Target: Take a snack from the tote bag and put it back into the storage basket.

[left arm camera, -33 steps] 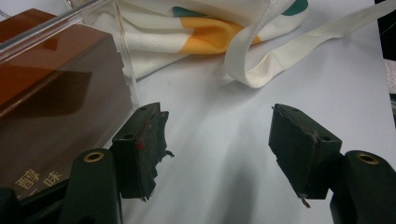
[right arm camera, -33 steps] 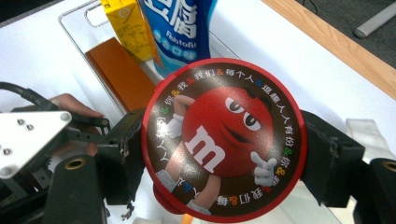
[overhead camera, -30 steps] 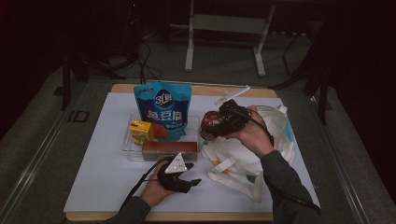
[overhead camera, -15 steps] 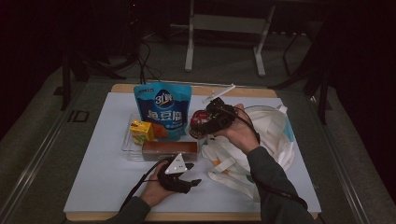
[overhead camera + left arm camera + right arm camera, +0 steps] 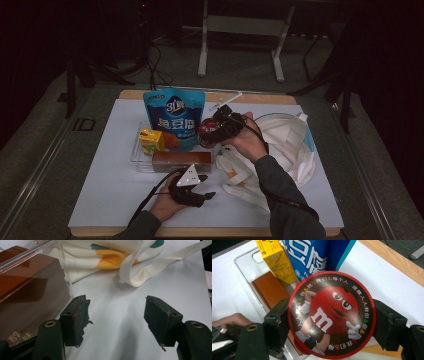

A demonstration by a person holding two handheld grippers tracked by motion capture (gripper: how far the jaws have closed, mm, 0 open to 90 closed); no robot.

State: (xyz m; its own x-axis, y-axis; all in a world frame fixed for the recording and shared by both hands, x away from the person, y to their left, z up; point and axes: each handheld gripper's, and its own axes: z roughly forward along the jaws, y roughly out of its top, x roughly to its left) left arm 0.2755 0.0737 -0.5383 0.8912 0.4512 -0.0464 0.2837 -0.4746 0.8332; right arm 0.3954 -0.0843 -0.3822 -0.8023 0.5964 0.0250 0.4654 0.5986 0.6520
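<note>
Currently right gripper (image 5: pixel 332 320) fingers pinch the round candy tin (image 5: pixel 331 314), carrying it over the clear tray (image 5: pixel 136 156); next, lower it in. Left gripper (image 5: pixel 117 322) fingers spread, idle.

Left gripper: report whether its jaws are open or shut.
Open. In the left gripper view, the left gripper has its jaws standing wide apart over the bare white table, nothing between them.

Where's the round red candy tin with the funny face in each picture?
High view: the candy tin sits mid-table in the right gripper, beside the blue bag.
Left gripper view: not in it.
Right gripper view: the tin fills the middle, clamped between the two fingers.
Shared landmark: the brown box in the clear tray, present in all three views.
</note>
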